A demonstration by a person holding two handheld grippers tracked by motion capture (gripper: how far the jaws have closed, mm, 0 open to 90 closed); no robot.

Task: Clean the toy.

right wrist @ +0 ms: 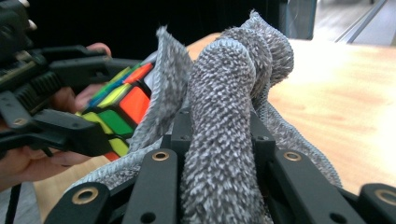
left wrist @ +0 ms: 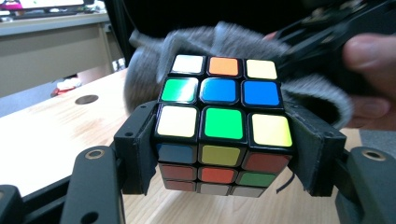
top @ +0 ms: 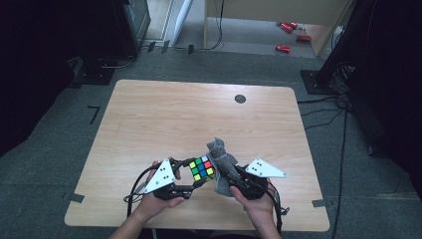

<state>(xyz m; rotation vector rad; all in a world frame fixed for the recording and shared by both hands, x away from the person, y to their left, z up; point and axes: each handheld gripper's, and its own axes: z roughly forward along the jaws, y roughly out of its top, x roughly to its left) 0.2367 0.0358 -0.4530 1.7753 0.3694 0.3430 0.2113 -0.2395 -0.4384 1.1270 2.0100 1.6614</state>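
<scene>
Looking down, we see our left gripper (top: 191, 180) squeezing the cube (top: 202, 168), with the cloth (top: 222, 164) touching it. Up close, its jaws hug the cube (left wrist: 223, 126). Our right gripper (right wrist: 219, 154) pinches the cloth (right wrist: 224, 116); next comes wiping, we think.

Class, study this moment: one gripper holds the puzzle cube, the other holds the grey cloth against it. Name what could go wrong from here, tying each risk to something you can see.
1. The left gripper clamps the cube only by its lower sides, above the table; a hard push from the cloth might twist a layer or tip the cube out.
2. The cloth is bunched in the right gripper, with loose folds; it could snag or slip free while wiping.
</scene>
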